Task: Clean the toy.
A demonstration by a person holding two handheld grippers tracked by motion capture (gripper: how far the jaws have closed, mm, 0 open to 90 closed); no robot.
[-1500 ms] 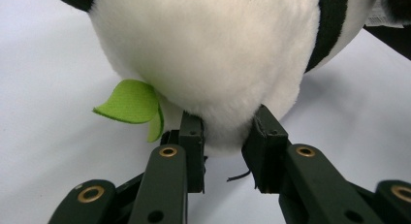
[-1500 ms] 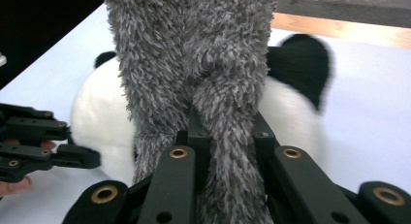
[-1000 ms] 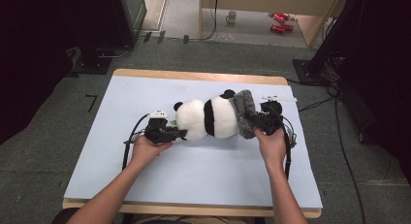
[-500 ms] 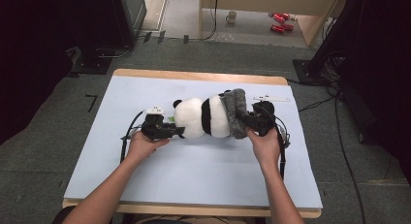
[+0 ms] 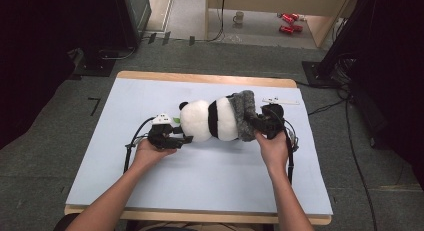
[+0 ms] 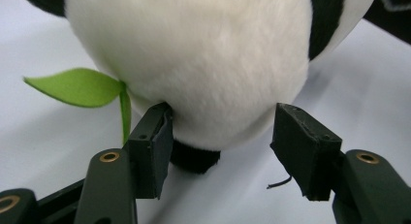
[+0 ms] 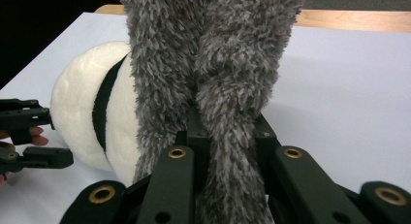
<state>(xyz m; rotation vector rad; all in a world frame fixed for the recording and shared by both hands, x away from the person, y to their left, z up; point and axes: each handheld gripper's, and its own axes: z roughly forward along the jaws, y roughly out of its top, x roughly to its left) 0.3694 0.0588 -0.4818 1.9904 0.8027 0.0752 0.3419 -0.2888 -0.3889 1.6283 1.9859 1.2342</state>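
1. Left gripper (image 5: 186,139) lies low on the table (image 5: 150,96), by the panda (image 5: 210,120)'s head end, held in the left hand (image 5: 150,152).
2. Its jaws have just been opening. In the left gripper view they stand apart on either side of the panda's white head (image 6: 203,64).
3. One pad (image 6: 157,146) in that view sits right against the fur; the other stands just clear of it. Nothing is clamped.
4. A green felt leaf (image 6: 77,87) sticks out from the panda beside the left gripper (image 6: 223,151), and a small black patch of the toy shows low between the jaws.
5. Right gripper (image 5: 260,125) is at the panda's other end, held in the right hand (image 5: 272,148).
6. Its jaws are closed tight on a grey fuzzy cloth (image 5: 244,115). In the right gripper view (image 7: 218,136) the grey pile (image 7: 218,64) is bunched between them and rises in folds above.
7. The cloth wraps over the panda's rear part, touching the white body; the black band (image 7: 102,107) shows just beside it.
8. The panda lies on its side near the middle of the table, lengthwise from left to right, between the two grippers.
9. A thin white strip (image 5: 280,100) lies on the table beyond the right gripper.
10. Cables trail from both grippers across the table toward the person.
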